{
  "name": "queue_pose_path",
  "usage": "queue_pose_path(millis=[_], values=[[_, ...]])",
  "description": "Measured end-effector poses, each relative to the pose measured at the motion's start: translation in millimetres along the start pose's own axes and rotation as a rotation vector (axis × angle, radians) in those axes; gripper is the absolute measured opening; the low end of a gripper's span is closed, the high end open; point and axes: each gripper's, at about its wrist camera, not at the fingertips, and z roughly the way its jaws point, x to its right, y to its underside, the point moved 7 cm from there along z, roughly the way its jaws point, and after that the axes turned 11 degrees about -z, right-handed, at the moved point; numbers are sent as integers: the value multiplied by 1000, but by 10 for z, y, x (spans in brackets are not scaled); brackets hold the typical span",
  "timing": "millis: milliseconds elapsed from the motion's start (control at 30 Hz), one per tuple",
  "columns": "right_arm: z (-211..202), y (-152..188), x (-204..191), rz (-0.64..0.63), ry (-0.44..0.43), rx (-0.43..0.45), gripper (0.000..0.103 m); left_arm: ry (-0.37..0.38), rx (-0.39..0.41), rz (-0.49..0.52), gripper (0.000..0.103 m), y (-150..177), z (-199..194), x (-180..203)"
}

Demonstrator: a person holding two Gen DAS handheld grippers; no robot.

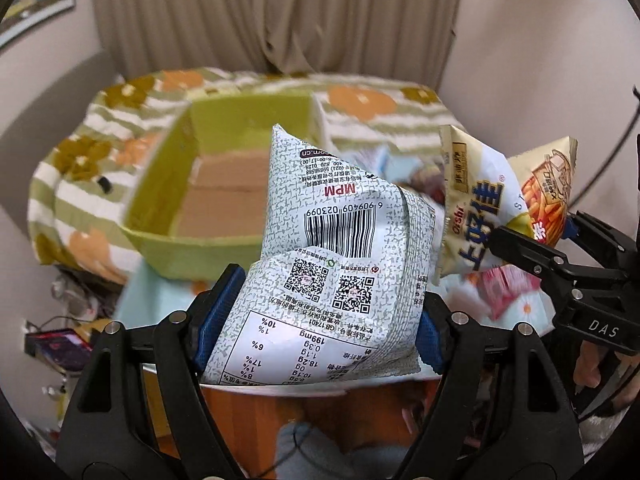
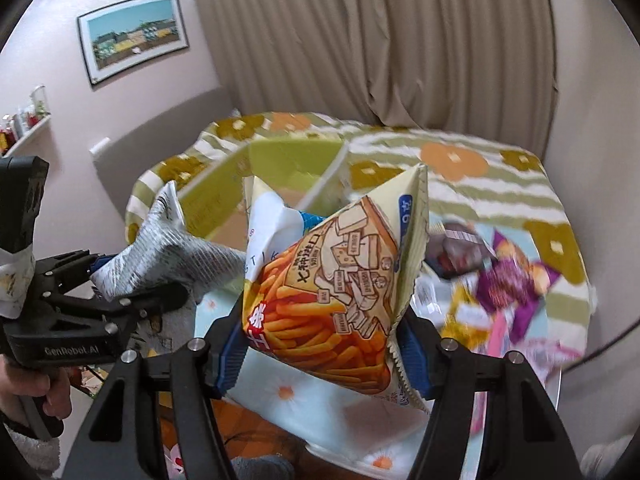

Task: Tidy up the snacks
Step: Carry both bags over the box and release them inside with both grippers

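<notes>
Left wrist view: left tool (image 1: 316,320) clamps the grey speckled bag (image 1: 340,248) by its lower end, lifted clear, likely for carrying to the green box (image 1: 160,236) at 10 o'clock.

Right wrist view: right tool (image 2: 320,344) pinches the chip bag (image 2: 332,292) likewise; box (image 2: 212,196) at 11 o'clock, loose snacks (image 2: 508,276) on the counter at 3 o'clock.

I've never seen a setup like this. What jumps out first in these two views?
Two puffy snack bags held up in black clamps: the left gripper squeezes a silver-grey speckled packet with a barcode, and the right gripper pinches a cream bag printed with orange snack sticks. Behind them an open yellow-green cardboard box sits on a flower-patterned cloth, with more wrappers scattered at the right.
</notes>
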Motion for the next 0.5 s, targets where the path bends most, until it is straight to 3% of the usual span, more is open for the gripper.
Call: queue_pose_path(millis=[300, 500], values=[[273, -906, -99, 24, -34, 75, 62, -30, 101, -37, 74, -884, -39, -520], [771, -1418, -156, 78, -29, -1, 62, -16, 83, -64, 74, -1524, 387, -896]])
